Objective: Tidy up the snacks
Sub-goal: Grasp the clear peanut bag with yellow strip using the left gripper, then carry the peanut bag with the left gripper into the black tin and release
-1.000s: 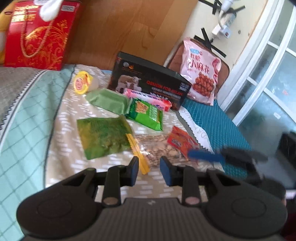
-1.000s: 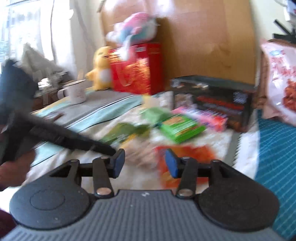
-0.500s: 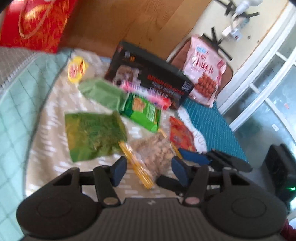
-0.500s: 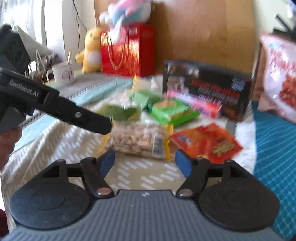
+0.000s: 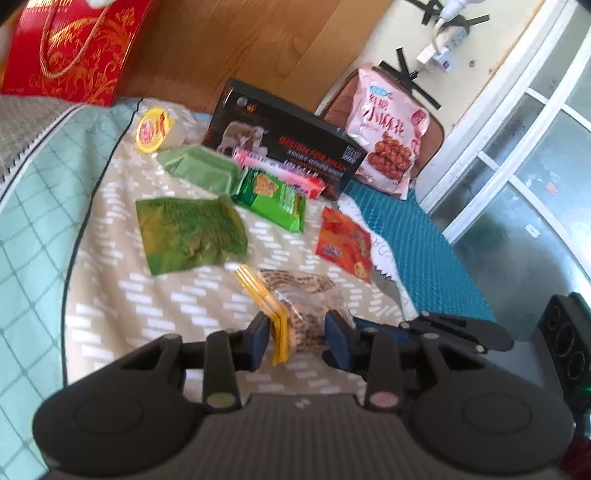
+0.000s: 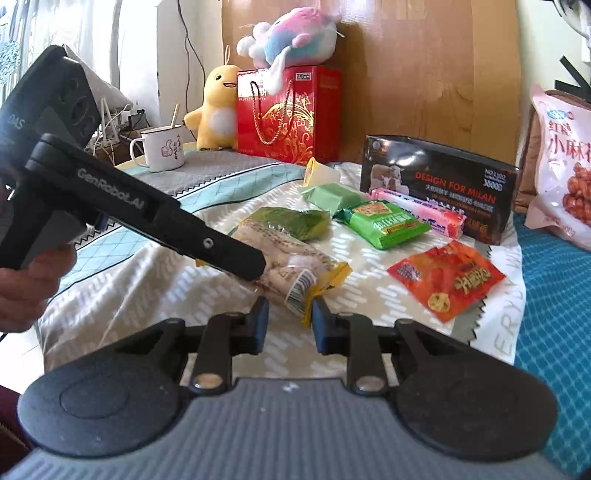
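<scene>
Snack packs lying flat on the bed: 6 – clear peanut bag (image 6: 291, 262), dark green pack (image 5: 188, 232), bright green cracker pack (image 6: 384, 221), pale green pack (image 5: 199, 168), pink bar (image 6: 421, 212), red-orange pack (image 6: 447, 277). Yellow-lid cup (image 5: 155, 129): 1. Big pink bag (image 5: 388, 144): 1. Black box (image 6: 436, 181): 1. Red gift bag (image 6: 288, 110): 1. Plush toys: 2, yellow (image 6: 216, 107) and pink-blue (image 6: 291, 35). Mug (image 6: 162, 147): 1.
</scene>
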`<state>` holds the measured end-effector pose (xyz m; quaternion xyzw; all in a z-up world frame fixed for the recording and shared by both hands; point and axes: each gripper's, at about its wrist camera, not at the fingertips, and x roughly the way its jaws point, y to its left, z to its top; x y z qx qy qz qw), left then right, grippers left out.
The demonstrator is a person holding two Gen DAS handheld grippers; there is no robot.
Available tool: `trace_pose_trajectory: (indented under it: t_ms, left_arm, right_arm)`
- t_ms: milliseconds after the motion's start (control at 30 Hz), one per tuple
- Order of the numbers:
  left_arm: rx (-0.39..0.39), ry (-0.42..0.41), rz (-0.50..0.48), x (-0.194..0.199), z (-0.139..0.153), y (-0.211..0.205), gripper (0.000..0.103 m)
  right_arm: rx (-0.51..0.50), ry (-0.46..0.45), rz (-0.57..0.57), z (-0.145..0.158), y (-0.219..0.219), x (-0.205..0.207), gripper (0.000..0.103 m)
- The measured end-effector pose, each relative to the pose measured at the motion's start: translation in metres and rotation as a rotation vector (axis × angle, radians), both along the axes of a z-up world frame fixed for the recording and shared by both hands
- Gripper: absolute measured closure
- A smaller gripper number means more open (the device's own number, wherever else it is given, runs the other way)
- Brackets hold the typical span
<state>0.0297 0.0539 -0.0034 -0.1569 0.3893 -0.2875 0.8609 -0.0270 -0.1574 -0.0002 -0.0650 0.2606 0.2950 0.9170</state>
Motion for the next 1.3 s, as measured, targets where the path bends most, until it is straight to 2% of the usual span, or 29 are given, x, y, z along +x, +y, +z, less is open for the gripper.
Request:
trace_pose_trajectory:
  t_ms: [200, 233, 267, 333, 367, 400, 433, 467, 500, 533, 600, 767, 867, 967, 1100, 1300]
  left_arm:
    - [0.002, -0.006, 0.008, -0.001, -0.002, -0.001, 0.058]
    - [0.007, -0.007, 0.009, -0.002, -0.001, -0.001, 0.058]
    - [0.008, -0.006, 0.009, -0.002, -0.001, 0.000, 0.059]
    - [0.006, -0.002, 0.010, -0.001, -0.002, 0.001, 0.065]
    - [0.004, 0.002, 0.008, 0.000, -0.002, 0.001, 0.069]
    - [-0.002, 0.013, 0.001, 0.001, -0.003, 0.001, 0.071]
    - [-0.004, 0.015, 0.001, 0.001, -0.003, 0.000, 0.071]
    - [0.006, 0.005, 0.001, 0.001, -0.001, -0.002, 0.072]
    - [0.019, -0.010, -0.002, 0.001, 0.003, -0.004, 0.073]
    - [0.027, -0.027, -0.012, 0.001, 0.009, -0.006, 0.073]
    - [0.037, -0.068, -0.028, 0.004, 0.023, -0.010, 0.073]
    - [0.047, -0.188, -0.055, 0.029, 0.067, -0.025, 0.073]
    - [0.062, -0.256, -0.067, 0.058, 0.092, -0.039, 0.073]
    - [0.076, -0.281, -0.072, 0.098, 0.107, -0.056, 0.073]
    - [0.090, -0.276, -0.064, 0.151, 0.108, -0.075, 0.073]
    - [0.126, -0.235, -0.018, 0.206, 0.087, -0.091, 0.070]
  right_arm:
    - [-0.013, 0.018, -0.012, -0.005, 0.002, 0.000, 0.070]
    - [-0.014, 0.018, -0.014, -0.005, 0.002, 0.000, 0.063]
    - [-0.011, 0.022, -0.016, -0.005, 0.002, 0.000, 0.051]
    - [-0.007, 0.035, -0.014, -0.005, 0.002, 0.002, 0.043]
    - [-0.008, 0.038, -0.005, -0.005, 0.002, 0.004, 0.042]
    - [-0.017, 0.035, -0.001, -0.005, 0.004, 0.004, 0.042]
    - [-0.027, 0.028, 0.004, -0.005, 0.007, 0.003, 0.049]
    - [-0.032, 0.018, 0.006, -0.005, 0.007, 0.004, 0.058]
    - [-0.037, 0.005, -0.005, -0.005, 0.008, 0.003, 0.072]
    - [-0.033, 0.002, -0.011, -0.005, 0.007, 0.004, 0.076]
    - [-0.001, -0.005, -0.025, -0.002, 0.002, 0.007, 0.077]
    - [0.020, -0.157, -0.085, 0.026, -0.006, 0.018, 0.077]
    - [0.023, -0.233, -0.124, 0.043, -0.012, 0.039, 0.077]
    - [0.024, -0.282, -0.166, 0.056, -0.020, 0.075, 0.077]
    - [0.045, -0.254, -0.221, 0.064, -0.031, 0.132, 0.077]
    - [-0.017, -0.226, -0.290, 0.051, -0.028, 0.186, 0.075]
